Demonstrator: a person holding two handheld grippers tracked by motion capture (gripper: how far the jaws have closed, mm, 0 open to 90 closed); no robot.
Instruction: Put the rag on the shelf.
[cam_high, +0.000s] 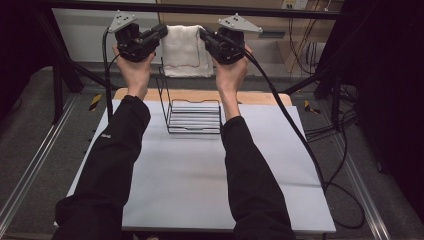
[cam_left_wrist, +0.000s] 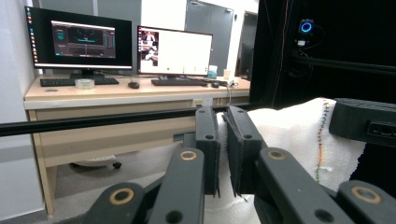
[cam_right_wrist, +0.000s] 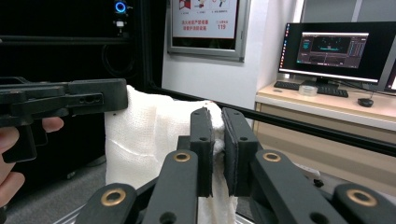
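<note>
Towel (cam_high: 186, 50), white, is held up above the far edge of the bench (cam_high: 200, 180), behind a black wire rack (cam_high: 192, 116). Left gripper (cam_high: 161, 31) fingers clamp its left top corner; right gripper (cam_high: 204, 34) fingers clamp its right top corner.

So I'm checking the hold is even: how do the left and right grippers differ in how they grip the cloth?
The left gripper pinches the cloth at its upper left corner and points right; the right gripper pinches the upper right corner and points left. The red stitched edge lies nearer the right gripper. Both are shut on the cloth at about the same height, holding it spread above the wire rack.
</note>
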